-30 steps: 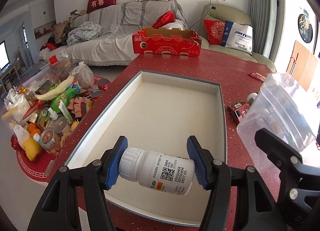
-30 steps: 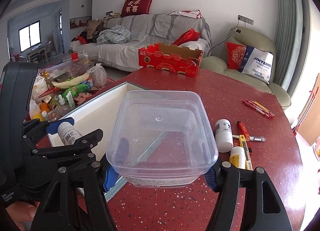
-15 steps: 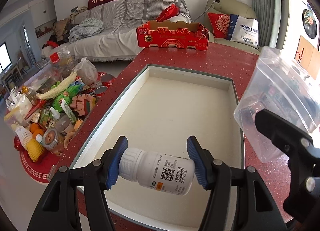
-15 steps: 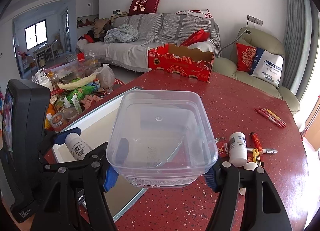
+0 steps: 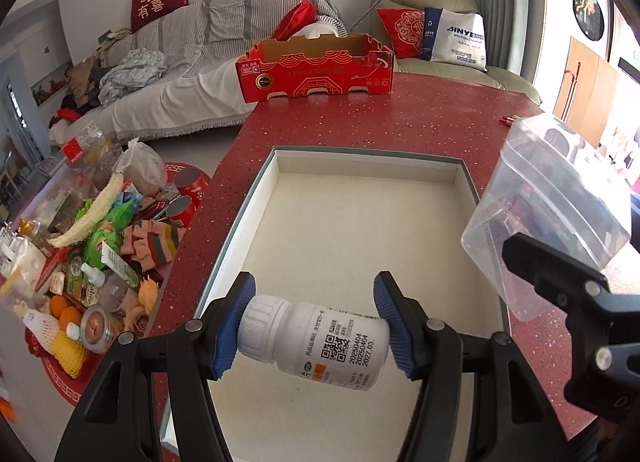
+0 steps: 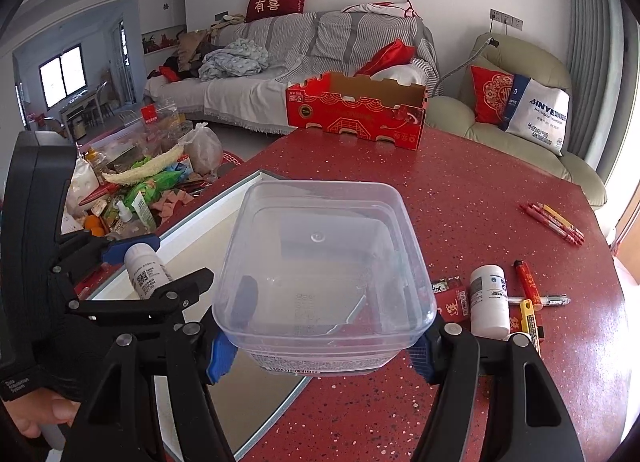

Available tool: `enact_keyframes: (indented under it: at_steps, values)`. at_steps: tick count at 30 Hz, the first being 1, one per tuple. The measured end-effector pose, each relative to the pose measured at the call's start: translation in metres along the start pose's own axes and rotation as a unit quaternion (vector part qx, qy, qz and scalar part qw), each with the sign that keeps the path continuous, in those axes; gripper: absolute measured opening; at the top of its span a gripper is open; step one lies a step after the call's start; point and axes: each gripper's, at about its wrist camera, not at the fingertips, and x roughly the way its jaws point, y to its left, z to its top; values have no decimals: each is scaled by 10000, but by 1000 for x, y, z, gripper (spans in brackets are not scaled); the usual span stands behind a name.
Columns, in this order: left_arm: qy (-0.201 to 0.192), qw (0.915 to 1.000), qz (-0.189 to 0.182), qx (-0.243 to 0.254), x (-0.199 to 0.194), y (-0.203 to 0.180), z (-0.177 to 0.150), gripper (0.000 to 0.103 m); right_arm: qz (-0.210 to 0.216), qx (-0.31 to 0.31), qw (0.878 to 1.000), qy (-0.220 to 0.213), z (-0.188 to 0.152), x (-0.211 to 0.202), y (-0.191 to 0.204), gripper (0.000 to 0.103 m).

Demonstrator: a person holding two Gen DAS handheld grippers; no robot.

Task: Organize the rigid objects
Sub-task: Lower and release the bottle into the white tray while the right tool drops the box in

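1. While I pinch the white pill bottle (image 5: 316,342) end to end in my left gripper (image 5: 316,326), cap against one blue pad and base against the other, it lies sideways and slightly tilted, so it could pivot or squirt out if I ease off or jolt it.
2. My right gripper (image 6: 324,346) is clamped across the low walls of the clear plastic tub (image 6: 324,274), which sticks out forward, open side up and empty. Those thin walls can flex, so I judge a twist could let the tub pop free.
3. Both loads hang in the air side by side over the recessed white tray (image 5: 360,229) and its edge; in the left view the tub is just right of my bottle, so the two grippers could knock together if I bring them closer carelessly.
4. Both grippers point forward and downward, the left one over the tray, the right one over the tray's right edge and the red table (image 6: 460,189).
5. Further right on the table lie a second white bottle (image 6: 488,302), a lighter (image 6: 528,282) and pens (image 6: 556,221), which a low swing of the tub could scatter.
6. At the far end sits a red cardboard box (image 6: 356,113), well clear of me.
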Motion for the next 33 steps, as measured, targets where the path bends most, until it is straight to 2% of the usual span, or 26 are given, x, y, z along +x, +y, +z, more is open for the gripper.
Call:
enact_keyframes:
  at_steps: [5, 16, 26, 33]
  values:
    - [135, 9998, -113, 106, 13, 0, 8, 65, 3, 40, 10000, 74, 7, 10, 0, 70]
    - [385, 9989, -284, 8, 33, 2, 19, 65, 38, 2, 9998, 169, 24, 24, -1, 70]
    - [524, 9983, -217, 130, 44, 4, 32, 65, 141, 58, 9995, 274, 32, 37, -5, 70]
    - [473, 9980, -229, 344, 49, -5, 43, 65, 90, 55, 9996, 269, 37, 38, -8, 70]
